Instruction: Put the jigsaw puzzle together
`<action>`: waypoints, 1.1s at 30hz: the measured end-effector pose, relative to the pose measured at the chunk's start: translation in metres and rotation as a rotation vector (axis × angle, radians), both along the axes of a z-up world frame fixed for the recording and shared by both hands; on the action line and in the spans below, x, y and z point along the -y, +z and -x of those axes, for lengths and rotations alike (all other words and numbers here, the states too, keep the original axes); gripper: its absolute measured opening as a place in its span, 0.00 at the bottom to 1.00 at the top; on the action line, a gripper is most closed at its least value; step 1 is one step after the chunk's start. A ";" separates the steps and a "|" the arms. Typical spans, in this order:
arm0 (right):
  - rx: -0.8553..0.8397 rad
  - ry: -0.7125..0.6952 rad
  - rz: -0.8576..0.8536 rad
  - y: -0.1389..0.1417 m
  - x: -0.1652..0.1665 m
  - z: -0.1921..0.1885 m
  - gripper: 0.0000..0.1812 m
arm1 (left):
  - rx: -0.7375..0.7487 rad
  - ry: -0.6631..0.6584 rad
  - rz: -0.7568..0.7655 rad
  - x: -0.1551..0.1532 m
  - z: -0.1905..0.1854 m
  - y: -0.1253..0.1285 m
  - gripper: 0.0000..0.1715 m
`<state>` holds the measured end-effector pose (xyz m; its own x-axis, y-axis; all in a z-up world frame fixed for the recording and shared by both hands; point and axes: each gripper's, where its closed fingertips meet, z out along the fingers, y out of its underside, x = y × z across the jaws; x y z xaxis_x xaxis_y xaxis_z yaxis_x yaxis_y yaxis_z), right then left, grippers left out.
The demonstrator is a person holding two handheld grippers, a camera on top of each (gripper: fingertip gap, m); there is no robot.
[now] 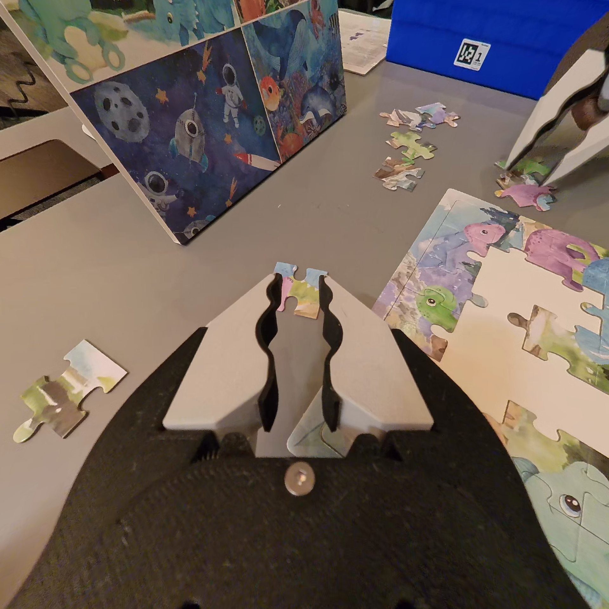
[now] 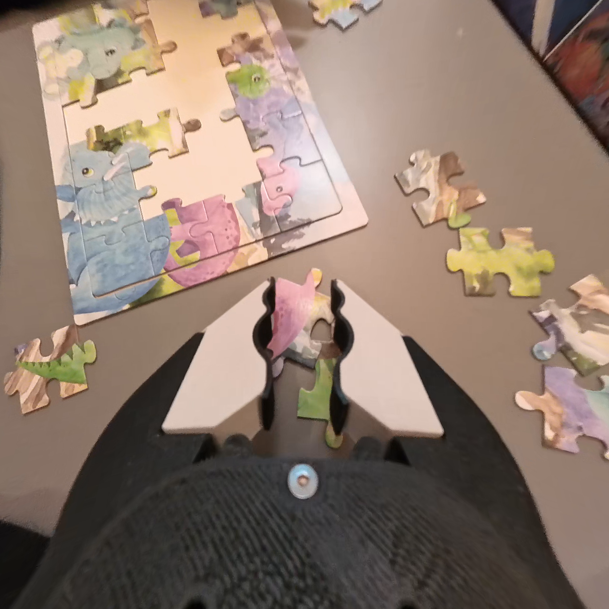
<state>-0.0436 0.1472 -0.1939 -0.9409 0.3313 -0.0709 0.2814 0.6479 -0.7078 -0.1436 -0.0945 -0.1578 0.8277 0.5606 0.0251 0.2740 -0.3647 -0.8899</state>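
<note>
My left gripper point(image 1: 300, 280) is shut on a small puzzle piece point(image 1: 301, 293) coloured blue, pink and yellow-green, with both pads against its sides, just left of the puzzle board point(image 1: 527, 329). The board is partly filled with dinosaur pieces and also shows in the right wrist view point(image 2: 204, 158). My right gripper point(image 2: 302, 283) is open, with its tips down over a small pile of pieces. A pink piece point(image 2: 290, 316) leans tilted against its left finger, and there is a gap to the right pad. The left wrist view shows this gripper point(image 1: 527, 174) by the board's far corner.
A picture box point(image 1: 184, 138) stands propped at the back left, with a blue bin point(image 1: 494, 39) behind. Loose pieces lie on the grey table: a group point(image 1: 412, 148) past the board, one point(image 1: 66, 392) at my left, and several point(image 2: 501, 260) right of the right gripper. The tips of one gripper are about 25 cm away from the tips of the other.
</note>
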 end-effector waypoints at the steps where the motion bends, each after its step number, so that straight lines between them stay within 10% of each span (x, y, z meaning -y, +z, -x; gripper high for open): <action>1: 0.019 0.002 -0.010 -0.003 -0.001 -0.002 0.18 | 0.000 0.000 0.000 0.000 0.000 0.000 0.12; 33: 0.122 0.020 0.012 -0.011 -0.012 -0.017 0.22 | -0.006 -0.002 0.011 -0.001 -0.001 -0.001 0.13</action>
